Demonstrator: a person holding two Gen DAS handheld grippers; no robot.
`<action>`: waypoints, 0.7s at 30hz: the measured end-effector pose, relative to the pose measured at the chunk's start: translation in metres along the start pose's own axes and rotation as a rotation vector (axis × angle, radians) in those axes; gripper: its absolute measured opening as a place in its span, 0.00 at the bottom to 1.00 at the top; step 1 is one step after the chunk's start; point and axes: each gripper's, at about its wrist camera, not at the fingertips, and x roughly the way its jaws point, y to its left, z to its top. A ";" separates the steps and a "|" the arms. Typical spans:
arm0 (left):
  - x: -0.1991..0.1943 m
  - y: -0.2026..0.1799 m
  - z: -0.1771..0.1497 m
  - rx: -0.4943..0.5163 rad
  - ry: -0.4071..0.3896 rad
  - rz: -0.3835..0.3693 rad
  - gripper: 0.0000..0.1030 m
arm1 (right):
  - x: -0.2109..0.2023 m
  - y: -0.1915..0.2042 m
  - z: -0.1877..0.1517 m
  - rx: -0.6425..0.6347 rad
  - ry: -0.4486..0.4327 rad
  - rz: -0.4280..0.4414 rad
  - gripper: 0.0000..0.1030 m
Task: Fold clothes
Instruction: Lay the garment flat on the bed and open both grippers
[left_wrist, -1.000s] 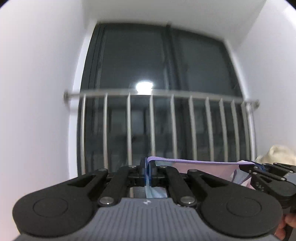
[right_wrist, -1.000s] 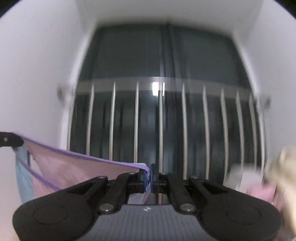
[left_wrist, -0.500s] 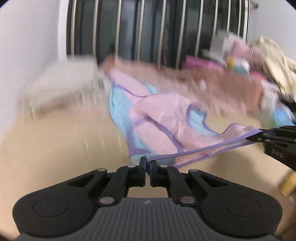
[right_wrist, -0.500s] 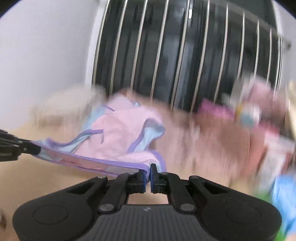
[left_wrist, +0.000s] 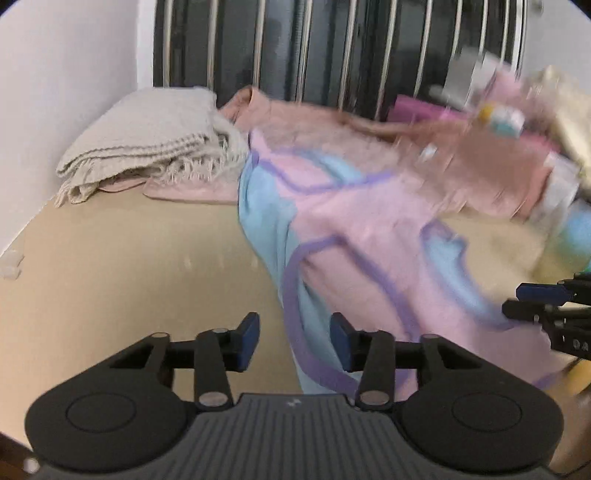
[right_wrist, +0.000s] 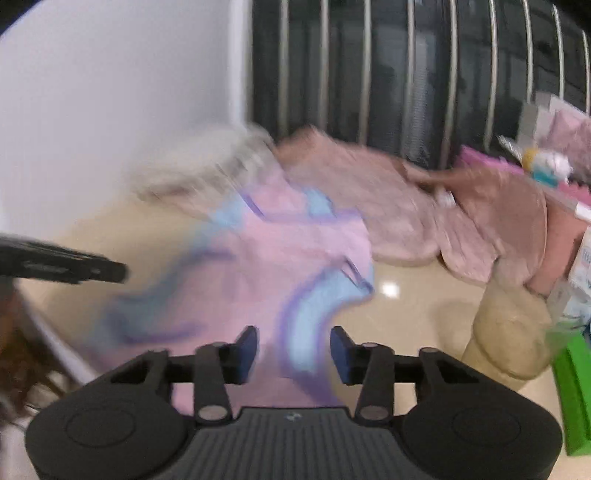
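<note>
Garment (left_wrist: 369, 229) down from mid-air onto table (left_wrist: 122, 266), hem released. Your left tool (left_wrist: 294, 341) and right tool (right_wrist: 294, 349) opening, nothing pinched. Smooth pink panel flat (wrinkles visible) before regripping purple hem for fold.

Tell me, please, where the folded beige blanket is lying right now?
In the left wrist view, the beige blanket lies far left on the table, against the white wall, beside the pink garment.

White wall (left_wrist: 66, 74), dark barred window (left_wrist: 332, 48), beige tabletop (left_wrist: 129, 266).
</note>
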 end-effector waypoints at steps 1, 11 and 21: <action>0.006 -0.002 -0.006 -0.001 0.006 0.008 0.30 | 0.010 0.004 -0.002 0.001 0.016 -0.001 0.17; -0.031 0.009 -0.013 -0.116 -0.092 -0.046 0.29 | 0.010 0.008 -0.013 0.048 -0.023 0.113 0.17; -0.007 -0.035 -0.030 0.045 0.015 -0.126 0.10 | 0.027 0.015 -0.015 0.039 -0.044 0.058 0.15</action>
